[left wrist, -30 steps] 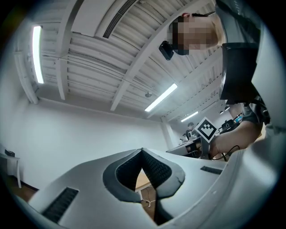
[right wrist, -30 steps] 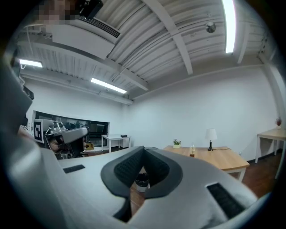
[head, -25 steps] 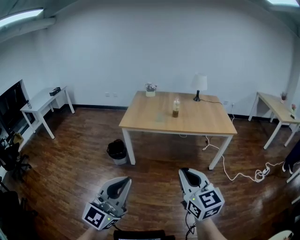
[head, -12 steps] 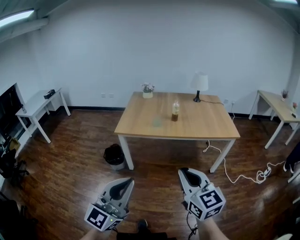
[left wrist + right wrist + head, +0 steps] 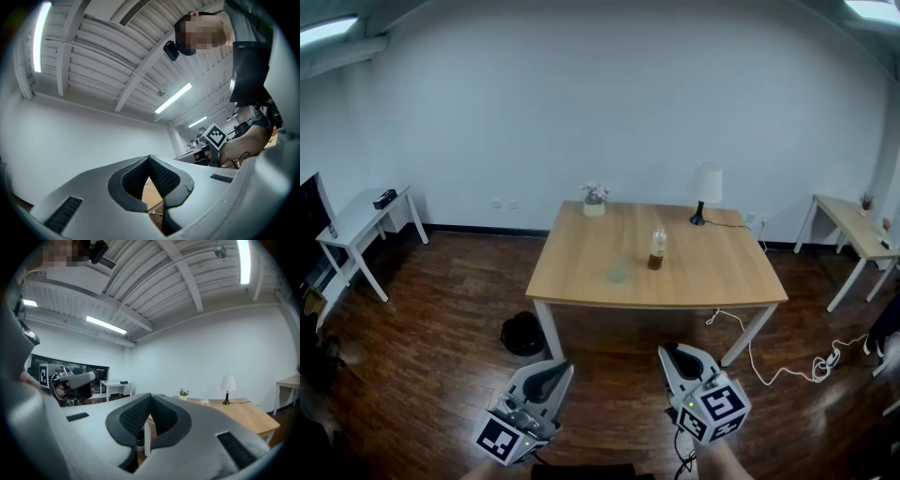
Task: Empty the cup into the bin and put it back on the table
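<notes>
A wooden table [image 5: 581, 272] with white legs stands mid-room in the head view. On it I see a pale clear cup [image 5: 618, 272] and, to its right, a clear container with brown liquid [image 5: 657, 249]. A black bin [image 5: 523, 335] sits on the floor by the table's front left leg. My left gripper [image 5: 558, 368] and right gripper [image 5: 668, 349] hang low in front of me, well short of the table. Both are shut and hold nothing. The left gripper [image 5: 149, 157] points up toward the wall. The right gripper [image 5: 151, 394] faces the table [image 5: 248, 416].
A lamp [image 5: 705, 186] and a small plant pot [image 5: 593, 199] stand at the table's far edge. White side tables stand at the left wall [image 5: 352, 223] and the right [image 5: 853, 225]. A white cable [image 5: 773, 356] trails over the wood floor right of the table.
The table, the cup and the bin have drawn nearer and shifted in view as I step forward. Both grippers stay shut and low.
</notes>
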A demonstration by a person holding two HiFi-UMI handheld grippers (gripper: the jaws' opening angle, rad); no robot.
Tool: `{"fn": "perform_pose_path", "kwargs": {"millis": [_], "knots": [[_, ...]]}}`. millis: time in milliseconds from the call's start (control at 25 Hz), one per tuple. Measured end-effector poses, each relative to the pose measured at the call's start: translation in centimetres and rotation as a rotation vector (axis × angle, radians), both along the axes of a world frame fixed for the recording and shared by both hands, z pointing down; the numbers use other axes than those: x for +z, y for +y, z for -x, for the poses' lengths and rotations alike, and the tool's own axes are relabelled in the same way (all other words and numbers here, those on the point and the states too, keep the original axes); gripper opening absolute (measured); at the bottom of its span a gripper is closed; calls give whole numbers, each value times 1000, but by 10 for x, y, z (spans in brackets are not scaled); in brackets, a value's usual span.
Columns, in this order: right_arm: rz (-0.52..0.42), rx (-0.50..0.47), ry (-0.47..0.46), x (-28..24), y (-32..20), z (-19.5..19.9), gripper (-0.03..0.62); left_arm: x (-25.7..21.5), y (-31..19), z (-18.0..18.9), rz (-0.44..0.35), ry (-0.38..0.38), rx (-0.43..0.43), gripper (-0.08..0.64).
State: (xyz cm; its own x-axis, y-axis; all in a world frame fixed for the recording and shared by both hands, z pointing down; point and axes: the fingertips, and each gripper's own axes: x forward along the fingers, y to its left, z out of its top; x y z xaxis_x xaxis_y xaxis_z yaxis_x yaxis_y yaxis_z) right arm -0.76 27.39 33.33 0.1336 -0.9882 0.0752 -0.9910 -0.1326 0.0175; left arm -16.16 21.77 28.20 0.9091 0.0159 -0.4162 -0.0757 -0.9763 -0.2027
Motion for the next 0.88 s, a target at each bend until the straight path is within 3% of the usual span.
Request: {"fn": "perform_pose_path", "kwargs": {"millis": [480,880], "knots": [[20,24,-11,2,-79,-40,0,2,-84,-36,35,23,27,-9],[29,-2,-34,13,-135,-112,0,7,-136,-107,40,24,-10,-9]]}}
